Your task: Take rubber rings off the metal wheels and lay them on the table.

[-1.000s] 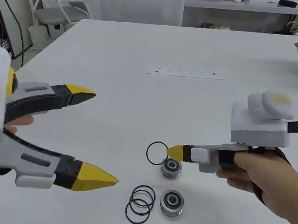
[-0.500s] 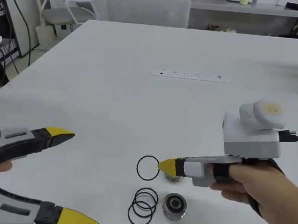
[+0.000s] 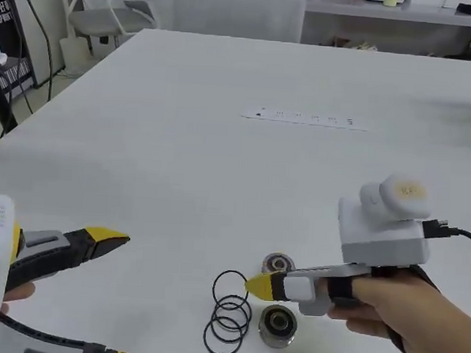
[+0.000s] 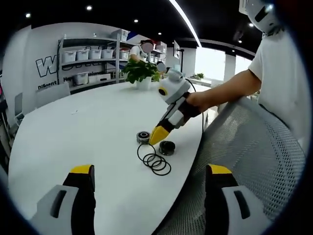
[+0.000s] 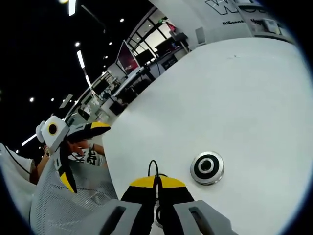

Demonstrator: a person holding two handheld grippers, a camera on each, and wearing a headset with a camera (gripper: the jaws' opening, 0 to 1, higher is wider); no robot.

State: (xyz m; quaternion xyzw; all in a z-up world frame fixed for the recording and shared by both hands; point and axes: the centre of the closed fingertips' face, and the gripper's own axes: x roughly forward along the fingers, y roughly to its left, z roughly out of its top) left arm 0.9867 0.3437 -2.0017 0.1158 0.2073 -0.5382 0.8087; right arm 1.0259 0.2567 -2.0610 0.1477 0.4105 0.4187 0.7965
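Two metal wheels lie on the white table: the far wheel and the near wheel. My right gripper is shut on a thin black rubber ring, held between the two wheels and just above the ring pile. That pile of loose black rings lies left of the near wheel. My left gripper hovers wide open at the lower left, holding nothing, well short of the rings.
A white power strip lies flat across the middle of the table. Chairs stand beyond the far edge. A person's arm and a mesh chair back show to the right in the left gripper view.
My right gripper has carried the ring from beside the far wheel toward me, down to the ring pile. The left gripper has dropped lower in the head view, still open.
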